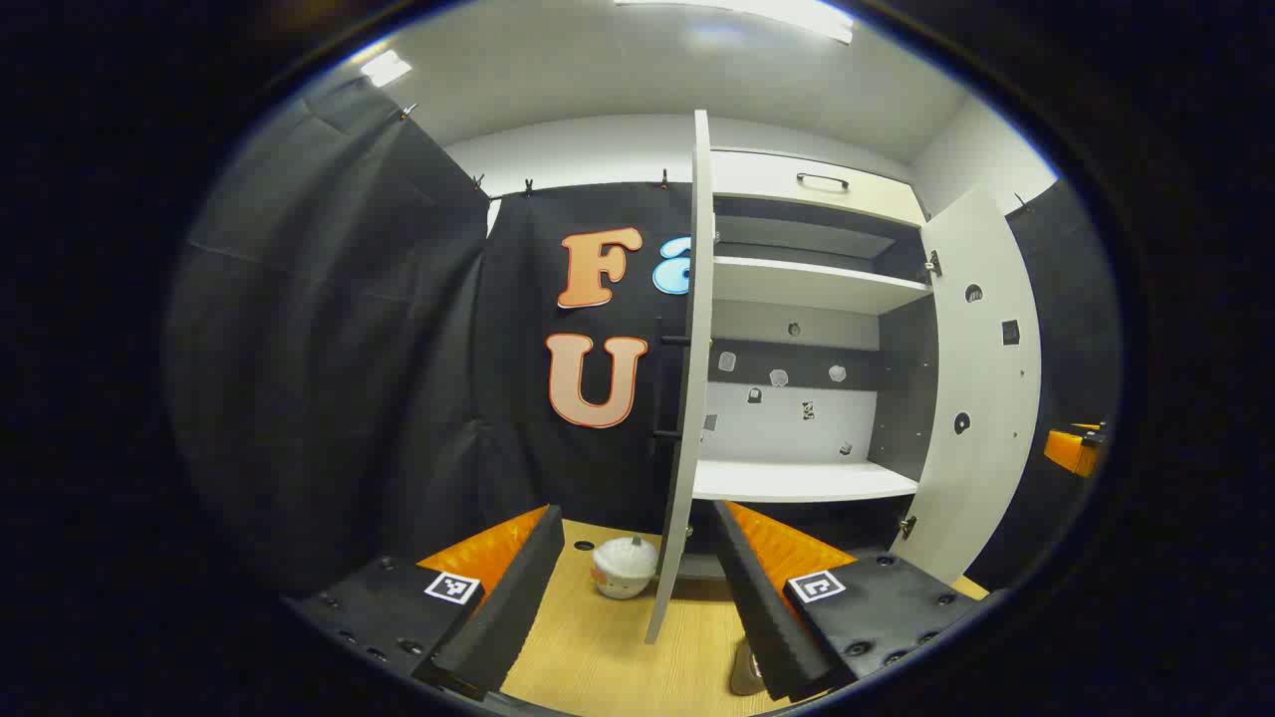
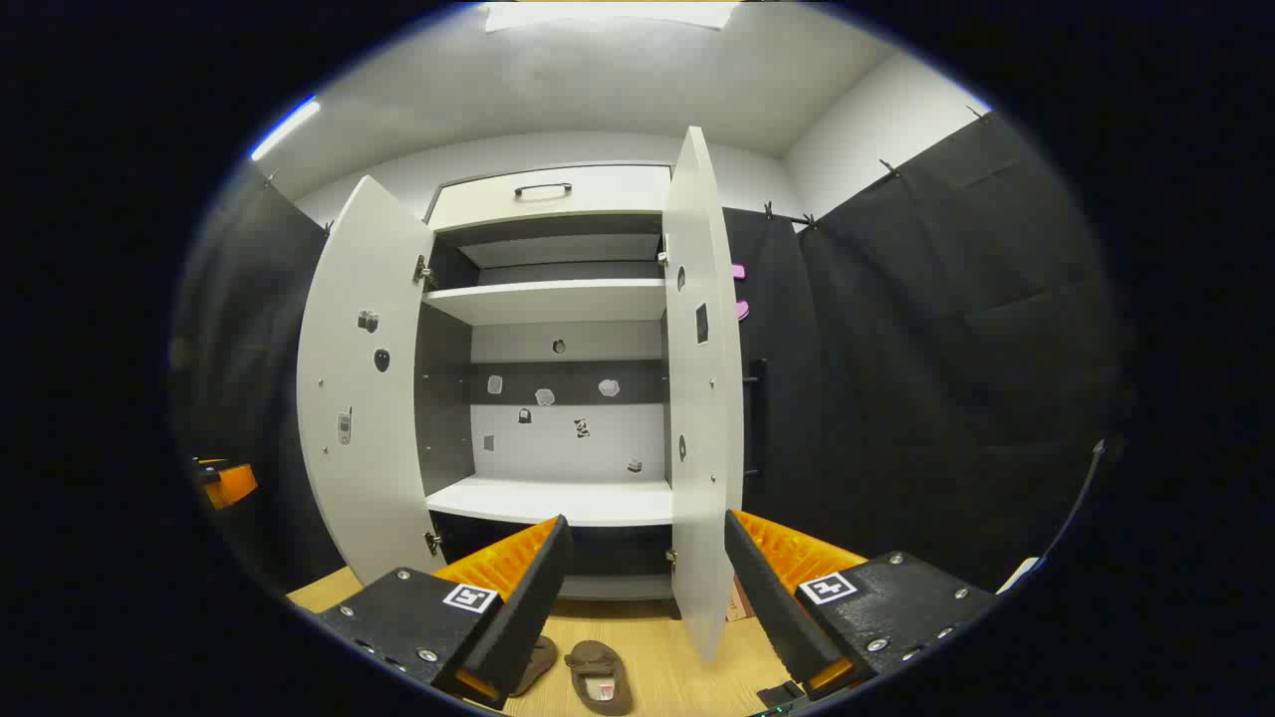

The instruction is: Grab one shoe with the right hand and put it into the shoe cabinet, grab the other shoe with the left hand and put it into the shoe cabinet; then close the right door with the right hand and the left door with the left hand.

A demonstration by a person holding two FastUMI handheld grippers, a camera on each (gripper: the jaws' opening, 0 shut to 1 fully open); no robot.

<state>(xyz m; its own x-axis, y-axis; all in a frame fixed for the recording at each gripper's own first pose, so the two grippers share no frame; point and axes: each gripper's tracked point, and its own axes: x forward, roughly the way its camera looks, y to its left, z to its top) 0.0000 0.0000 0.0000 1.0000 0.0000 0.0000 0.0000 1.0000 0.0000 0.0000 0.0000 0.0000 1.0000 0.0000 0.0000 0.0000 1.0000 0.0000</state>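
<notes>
My right claw (image 2: 645, 588): spread, empty, raised for the first grab. Brown shoes (image 2: 601, 677): on the worktop (image 2: 657, 667) just below it, before the cabinet (image 2: 558, 299). Both doors swung wide for loading. My left claw (image 1: 637, 583): spread, empty, waiting.
</notes>
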